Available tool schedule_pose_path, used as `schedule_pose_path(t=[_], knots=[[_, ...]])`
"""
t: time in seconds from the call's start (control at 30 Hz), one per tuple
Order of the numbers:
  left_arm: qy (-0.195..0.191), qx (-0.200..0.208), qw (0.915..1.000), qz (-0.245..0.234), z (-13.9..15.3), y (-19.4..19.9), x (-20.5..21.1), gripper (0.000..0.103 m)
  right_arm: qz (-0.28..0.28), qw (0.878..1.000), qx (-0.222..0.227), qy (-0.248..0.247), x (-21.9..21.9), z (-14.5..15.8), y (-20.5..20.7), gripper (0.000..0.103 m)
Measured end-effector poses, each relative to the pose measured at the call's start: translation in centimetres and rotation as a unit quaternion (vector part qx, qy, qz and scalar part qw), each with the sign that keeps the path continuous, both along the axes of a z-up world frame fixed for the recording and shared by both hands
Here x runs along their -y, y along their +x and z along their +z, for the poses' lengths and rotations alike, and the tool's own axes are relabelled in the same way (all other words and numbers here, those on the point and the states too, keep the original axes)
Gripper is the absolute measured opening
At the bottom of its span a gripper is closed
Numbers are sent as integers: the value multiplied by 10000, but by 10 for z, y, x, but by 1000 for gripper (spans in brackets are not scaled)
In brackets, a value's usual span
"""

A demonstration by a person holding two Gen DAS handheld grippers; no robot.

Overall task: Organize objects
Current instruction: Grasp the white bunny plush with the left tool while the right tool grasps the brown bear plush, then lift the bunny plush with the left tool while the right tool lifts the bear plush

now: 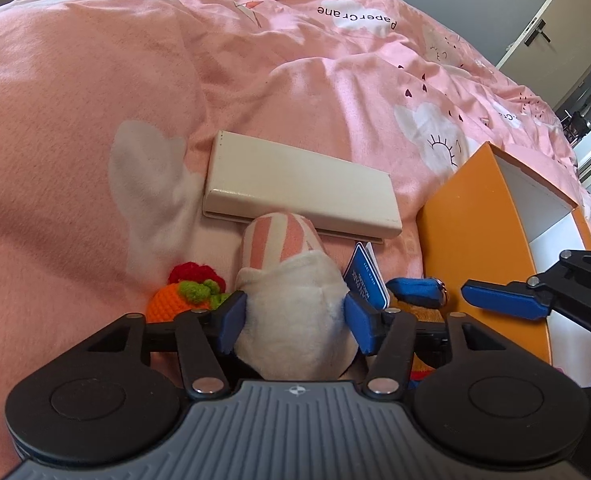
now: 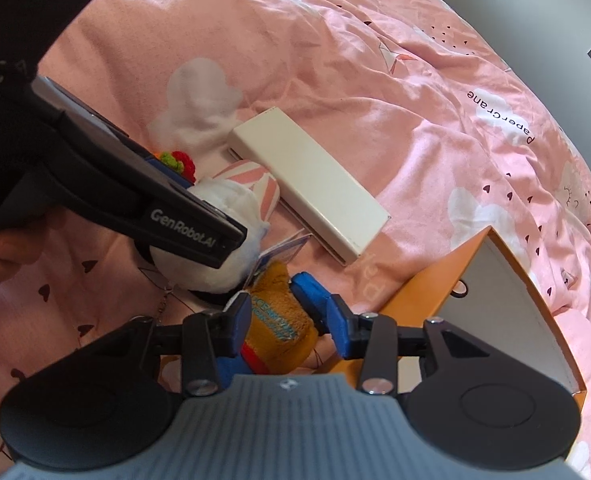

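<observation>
Left gripper (image 1: 295, 320) straddles white plush (image 1: 291, 320), jaws wide, not clamped; right gripper (image 2: 287, 320) brackets brown plush (image 2: 279, 320), grip unclear. Advice: close squarely mid-body, then lift toward orange box (image 1: 475, 240).

on the bedspread (image 1: 95, 92), my flat case (image 1: 299, 184) lies behind the plush toy (image 1: 291, 304), box (image 1: 471, 232) to its right.

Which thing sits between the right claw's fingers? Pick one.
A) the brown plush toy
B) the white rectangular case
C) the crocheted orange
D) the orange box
A: in the right wrist view the right claw has its blue fingers on either side of the brown plush toy, while the white rectangular case lies farther off on the bedding.
</observation>
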State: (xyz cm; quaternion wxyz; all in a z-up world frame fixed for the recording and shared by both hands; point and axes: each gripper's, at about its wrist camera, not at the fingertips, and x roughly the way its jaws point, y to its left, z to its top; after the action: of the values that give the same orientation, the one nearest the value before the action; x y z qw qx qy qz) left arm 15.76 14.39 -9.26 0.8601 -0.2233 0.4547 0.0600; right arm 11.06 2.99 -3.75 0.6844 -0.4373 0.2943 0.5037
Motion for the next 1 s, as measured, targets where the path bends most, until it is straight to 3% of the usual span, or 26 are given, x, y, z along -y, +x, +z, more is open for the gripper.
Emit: schedule_pose_path(t=[0.17,0.33,0.53,0.7,1.0], knots=[[175,-44,9998,-59,-5,10,5,74,-46,10000,9,-48,-1,-4,1,46],[433,-35,9990,-107,-7,16,12,76,-100,9999,49,-76,0,-5,1,46],[829,18,9958,-393,-10,17,25,73,-154,9999,-8,-70,4,-4,0,49],[857,34,9955,-409,-7,14,25,71,-128,9999,49,-102,7,-4,-4,50],[1375,109,9872,-800,26,-15,42,64,-87,9998,137,-117,11,-1,-7,50]])
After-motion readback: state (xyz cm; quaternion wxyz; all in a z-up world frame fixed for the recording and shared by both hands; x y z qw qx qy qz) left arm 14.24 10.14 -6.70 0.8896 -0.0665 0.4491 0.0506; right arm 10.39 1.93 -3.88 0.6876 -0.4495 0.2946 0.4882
